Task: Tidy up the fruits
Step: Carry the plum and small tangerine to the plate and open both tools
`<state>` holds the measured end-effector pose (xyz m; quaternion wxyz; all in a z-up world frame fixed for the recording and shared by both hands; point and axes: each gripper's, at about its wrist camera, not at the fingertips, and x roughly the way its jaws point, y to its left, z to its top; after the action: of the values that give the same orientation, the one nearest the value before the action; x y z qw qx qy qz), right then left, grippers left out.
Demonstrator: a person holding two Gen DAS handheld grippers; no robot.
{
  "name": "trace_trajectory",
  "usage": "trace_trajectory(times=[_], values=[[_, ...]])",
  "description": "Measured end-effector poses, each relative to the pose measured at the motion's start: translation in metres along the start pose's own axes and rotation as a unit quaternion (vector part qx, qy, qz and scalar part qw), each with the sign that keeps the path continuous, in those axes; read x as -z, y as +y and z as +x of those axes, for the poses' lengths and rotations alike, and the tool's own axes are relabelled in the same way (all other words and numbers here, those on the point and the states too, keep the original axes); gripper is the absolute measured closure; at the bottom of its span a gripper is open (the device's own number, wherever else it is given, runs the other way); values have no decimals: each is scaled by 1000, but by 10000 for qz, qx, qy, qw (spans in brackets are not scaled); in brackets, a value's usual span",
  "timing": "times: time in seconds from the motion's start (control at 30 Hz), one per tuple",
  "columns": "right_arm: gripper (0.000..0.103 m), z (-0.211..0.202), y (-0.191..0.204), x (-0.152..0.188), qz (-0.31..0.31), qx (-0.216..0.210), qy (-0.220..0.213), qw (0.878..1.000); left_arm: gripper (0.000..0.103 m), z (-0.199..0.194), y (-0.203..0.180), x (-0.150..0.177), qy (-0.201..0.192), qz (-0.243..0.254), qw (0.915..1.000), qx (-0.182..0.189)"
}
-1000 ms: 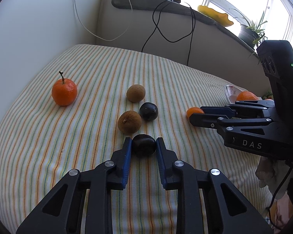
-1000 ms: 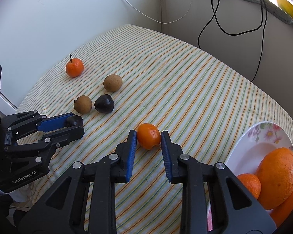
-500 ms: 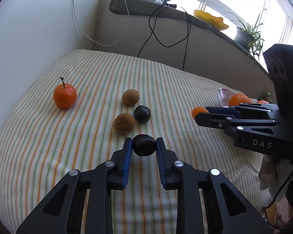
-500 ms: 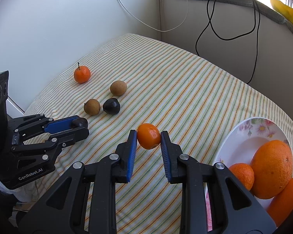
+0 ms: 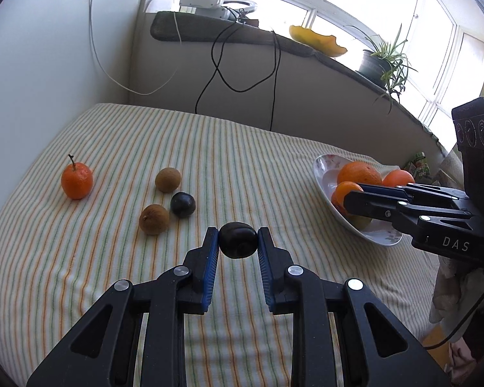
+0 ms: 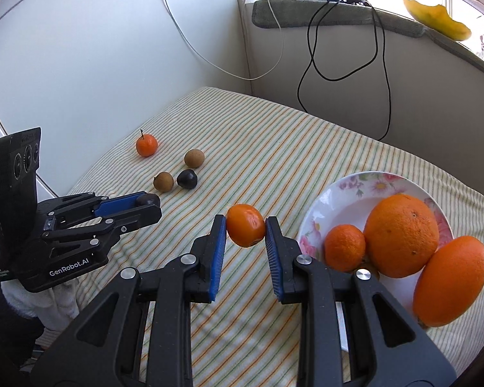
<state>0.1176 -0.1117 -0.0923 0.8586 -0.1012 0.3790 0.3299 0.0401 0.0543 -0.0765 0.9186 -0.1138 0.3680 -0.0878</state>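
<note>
My left gripper (image 5: 237, 242) is shut on a dark plum (image 5: 237, 239) and holds it above the striped cloth. My right gripper (image 6: 245, 229) is shut on a small orange (image 6: 245, 229), held in the air just left of the flowered plate (image 6: 345, 193). The plate holds several oranges (image 6: 401, 235). On the cloth lie a stemmed tangerine (image 5: 76, 177), two brown fruits (image 5: 167, 179) (image 5: 154, 219) and a second dark plum (image 5: 183, 204). The right gripper also shows in the left wrist view (image 5: 355, 198), over the plate (image 5: 326, 174).
A striped cloth (image 5: 242, 167) covers the table, which meets white walls at the left and back. Black and white cables (image 5: 216, 64) hang down the back wall. A ledge above carries a potted plant (image 5: 382, 61) and a yellow dish (image 5: 317, 40).
Both grippers have risen with their fruits. The right gripper has carried the small orange to the right, up to the plate's edge.
</note>
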Motion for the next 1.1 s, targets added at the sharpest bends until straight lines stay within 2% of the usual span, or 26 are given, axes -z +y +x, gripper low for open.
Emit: trace_trajectory(times=[0.57, 1.1], values=[[77, -52, -54, 43, 642, 527, -275, 9962, 81, 14, -47, -8, 34, 318, 9982, 506], [77, -59, -78, 64, 912, 708, -212, 9931, 81, 39, -100, -12, 170, 686, 9935, 895]])
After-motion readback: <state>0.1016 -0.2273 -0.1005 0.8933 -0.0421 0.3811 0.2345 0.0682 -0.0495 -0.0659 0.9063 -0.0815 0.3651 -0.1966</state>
